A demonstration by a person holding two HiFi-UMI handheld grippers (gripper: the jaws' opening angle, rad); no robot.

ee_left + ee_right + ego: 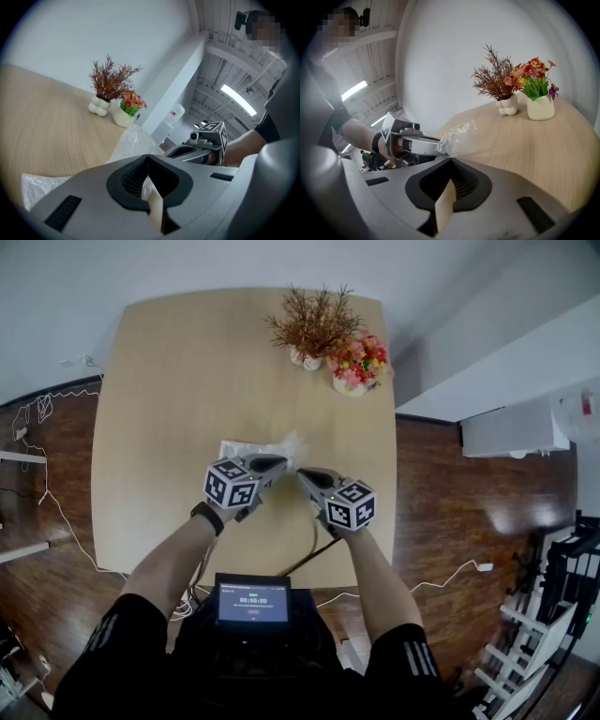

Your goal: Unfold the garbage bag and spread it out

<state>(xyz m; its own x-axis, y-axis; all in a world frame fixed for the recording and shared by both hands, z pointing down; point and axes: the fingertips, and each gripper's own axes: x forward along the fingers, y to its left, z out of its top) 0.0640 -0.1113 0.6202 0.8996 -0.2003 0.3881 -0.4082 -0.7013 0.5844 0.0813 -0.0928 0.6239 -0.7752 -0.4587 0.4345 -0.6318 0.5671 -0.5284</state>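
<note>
A: Two grips, one corner. The left gripper (147, 158) has its jaws pressed fully together on a pinch of the bag (251, 448). The right gripper (451, 161) is closed the same way on film right beside it.

B: The rest of the bag?

A: Folded flat on the table (159, 390), just past the tips, with that corner lifted.

B: What could go wrong?

A: If both pinch the same layers, pulling apart would stretch or tear the film rather than open it. It looks thin and slick, so one grip may slip. A wide sweep could knock the dried plant (312, 324) or flowers (359, 360) at the far edge.
</note>
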